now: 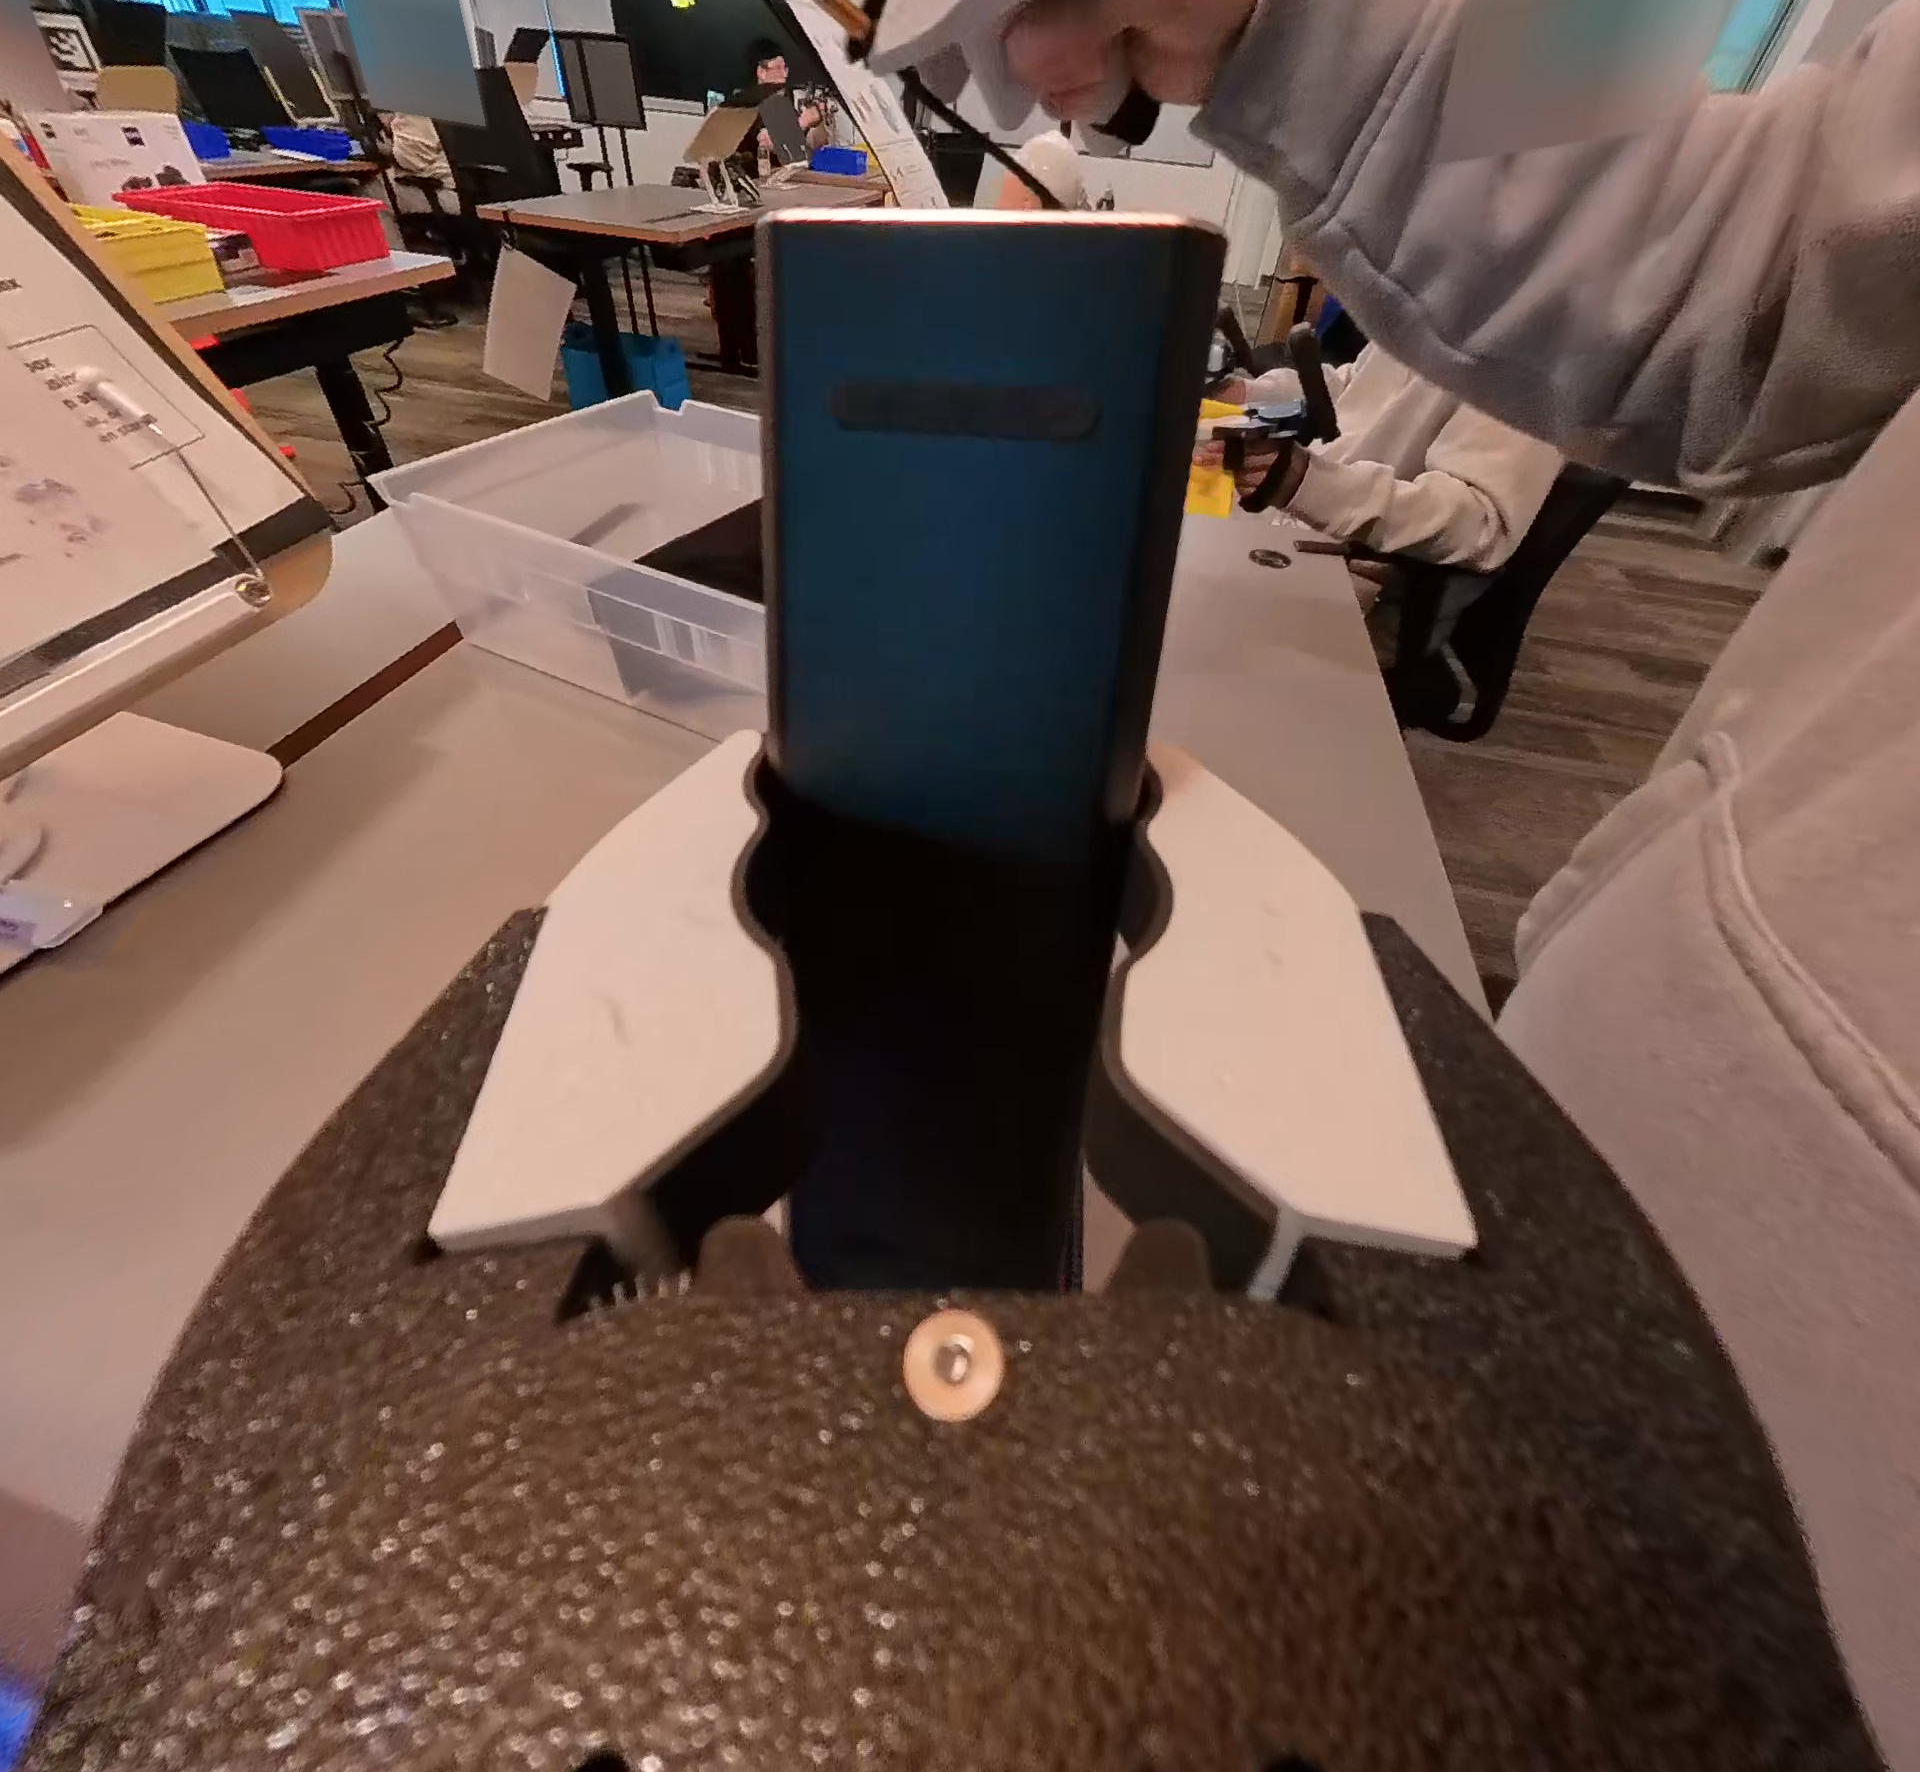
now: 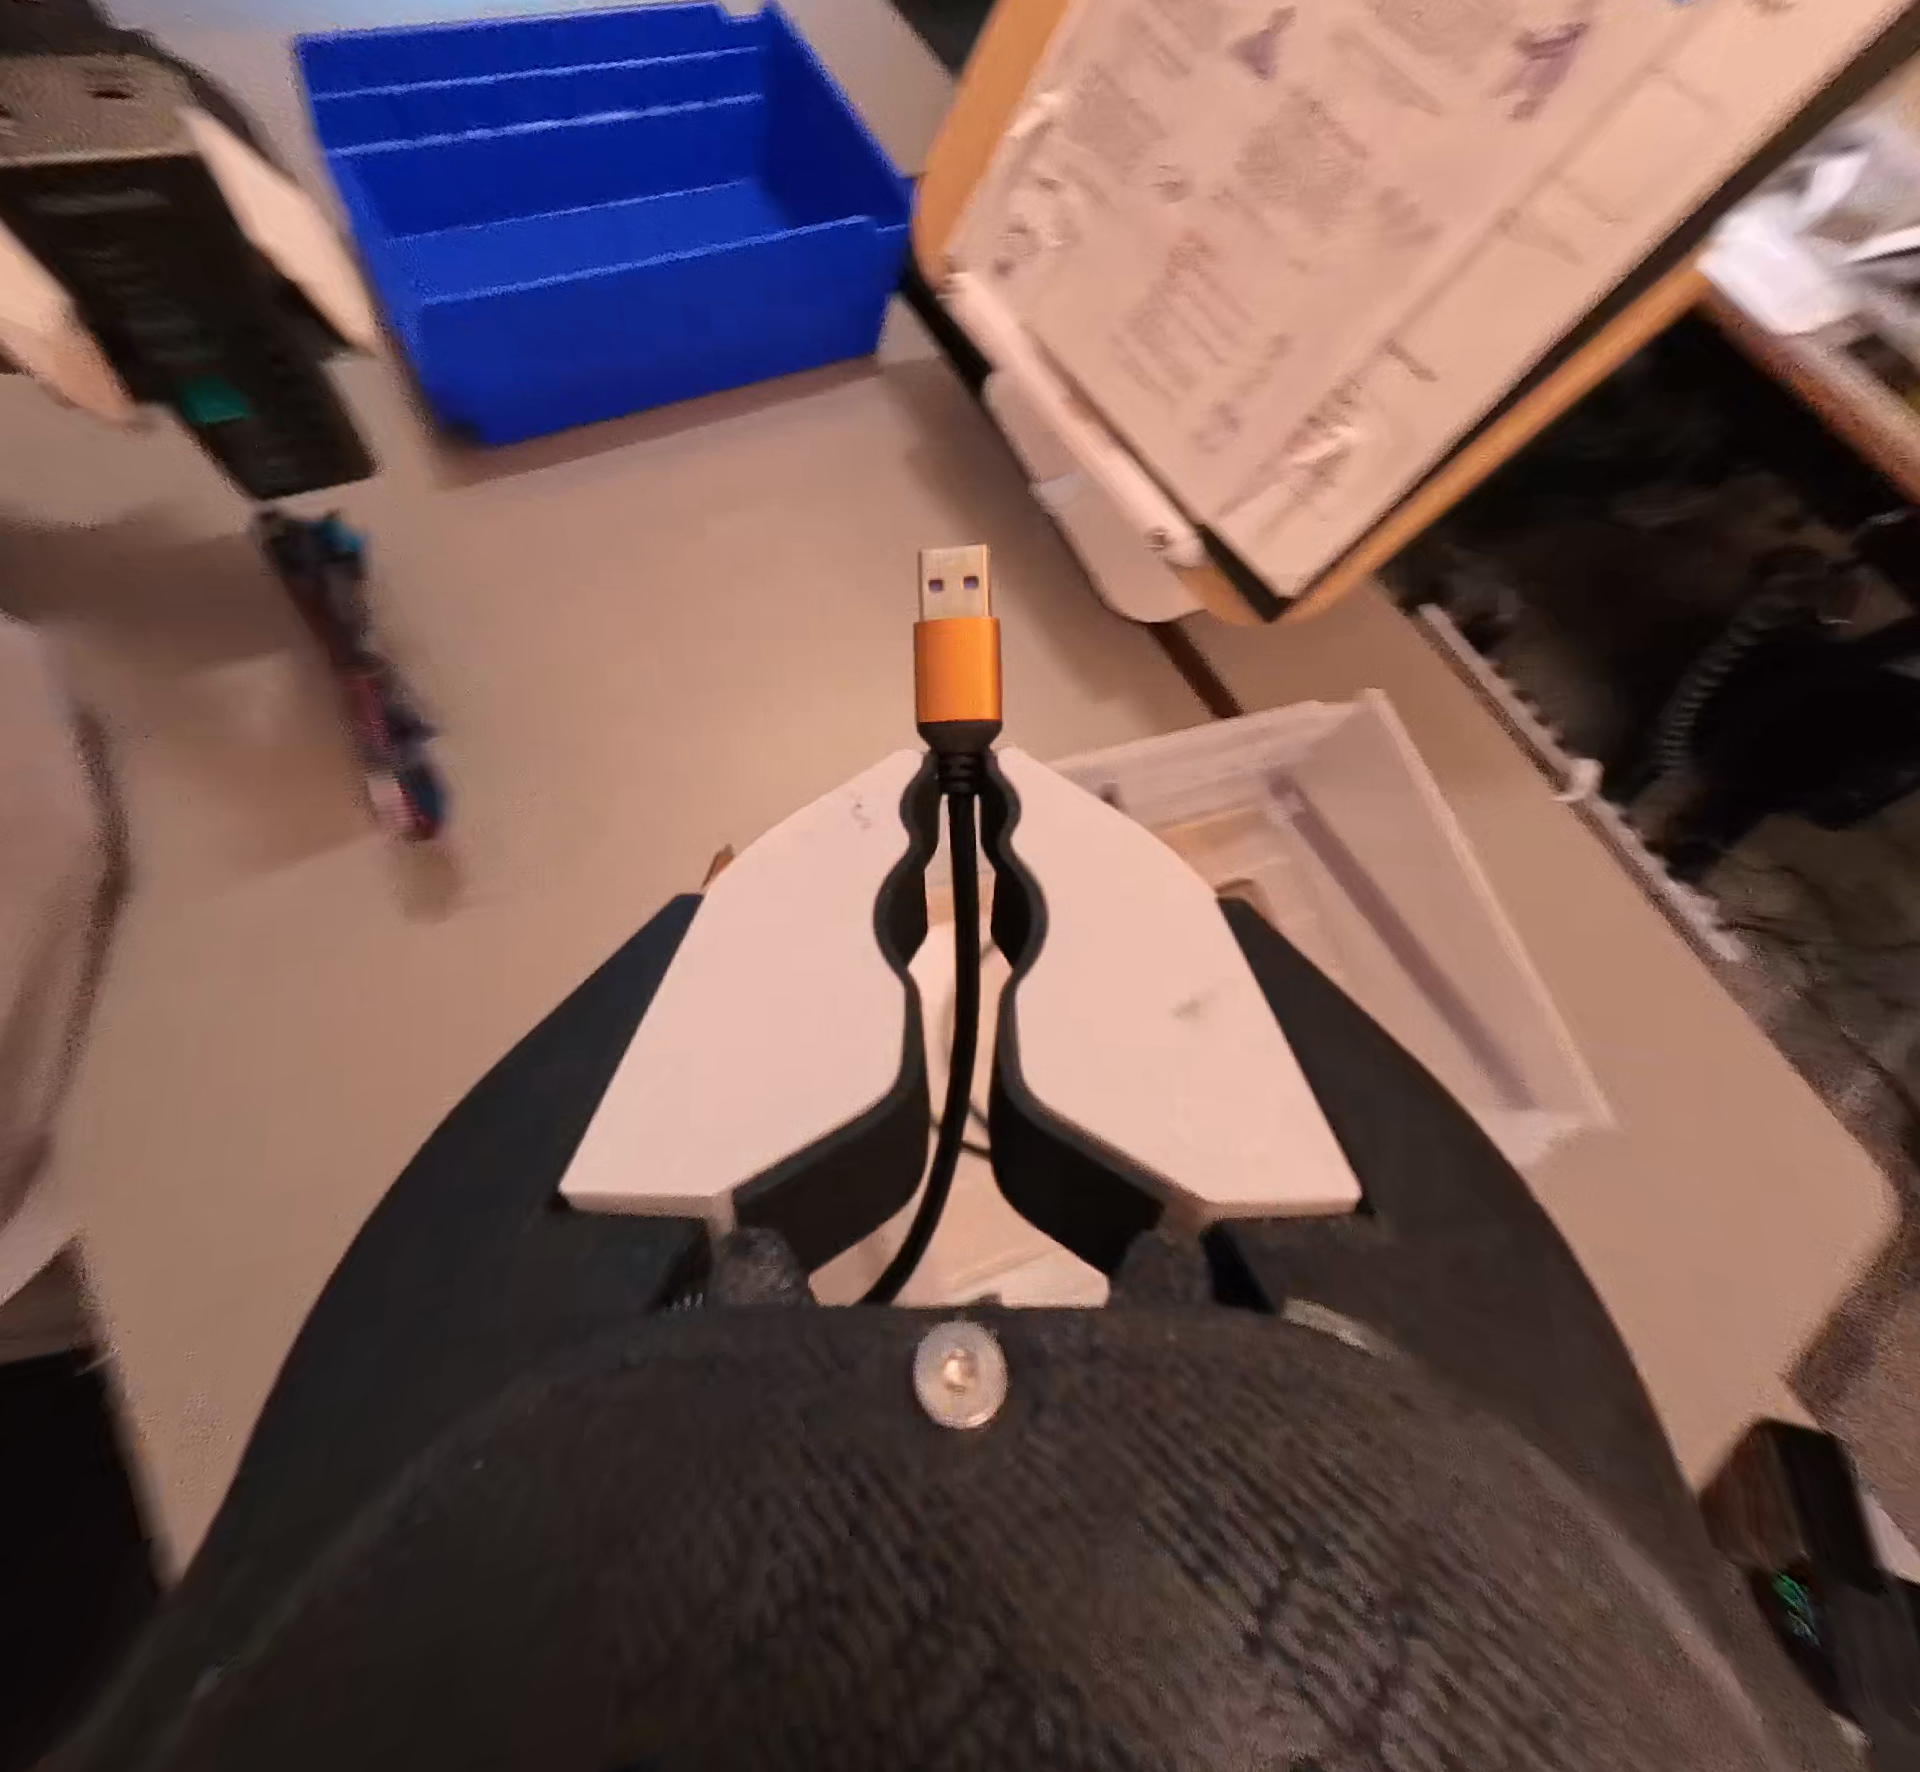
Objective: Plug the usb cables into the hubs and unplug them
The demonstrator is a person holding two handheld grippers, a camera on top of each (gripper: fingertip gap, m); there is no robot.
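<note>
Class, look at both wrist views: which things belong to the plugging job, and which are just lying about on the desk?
Job:
- hub, gripped in left tool
- USB cable, orange plug, gripped in right tool

Lying about:
- blue bin
- clear tray
- instruction board
- multicoloured braided cable

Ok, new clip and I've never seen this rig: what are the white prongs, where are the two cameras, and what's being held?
A person holds two hand-operated grippers; each camera sits on one, looking along its white fingers. The left gripper is shut on a tall blue-faced rectangular hub, held upright above the grey table. The right gripper is shut on a black USB cable with an orange metal plug, still unplugged. On the table: an empty blue plastic bin, a clear plastic tray, and a slanted instruction board.
</note>
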